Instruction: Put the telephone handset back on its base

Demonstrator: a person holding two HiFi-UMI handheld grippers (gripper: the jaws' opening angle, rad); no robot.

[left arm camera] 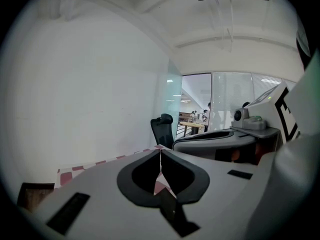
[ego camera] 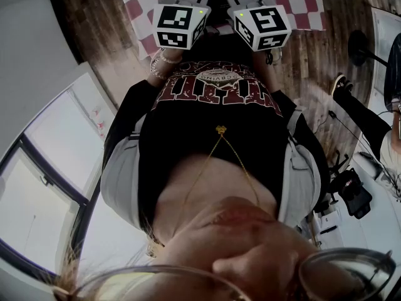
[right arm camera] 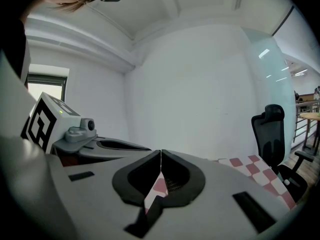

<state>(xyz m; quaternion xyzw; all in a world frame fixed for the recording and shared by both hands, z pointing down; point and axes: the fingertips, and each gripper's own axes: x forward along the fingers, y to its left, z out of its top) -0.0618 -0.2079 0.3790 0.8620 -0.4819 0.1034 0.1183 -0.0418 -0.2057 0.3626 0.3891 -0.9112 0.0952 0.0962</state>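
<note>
Red-checked cloth (right arm camera: 255, 169), white wall (right arm camera: 190, 94), left claw (left arm camera: 160, 152) closed, right claw (right arm camera: 160, 155) closed

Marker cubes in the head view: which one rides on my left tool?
The cube at the picture's left, above the braceleted wrist; the other cube sits right of it.

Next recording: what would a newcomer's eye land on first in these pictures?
In the head view the person's black shirt fills the middle, with two marker cubes side by side above it, against a red-and-white checkered cloth at the top. The left gripper and right gripper both have their jaws shut on nothing. No telephone shows in any view.
</note>
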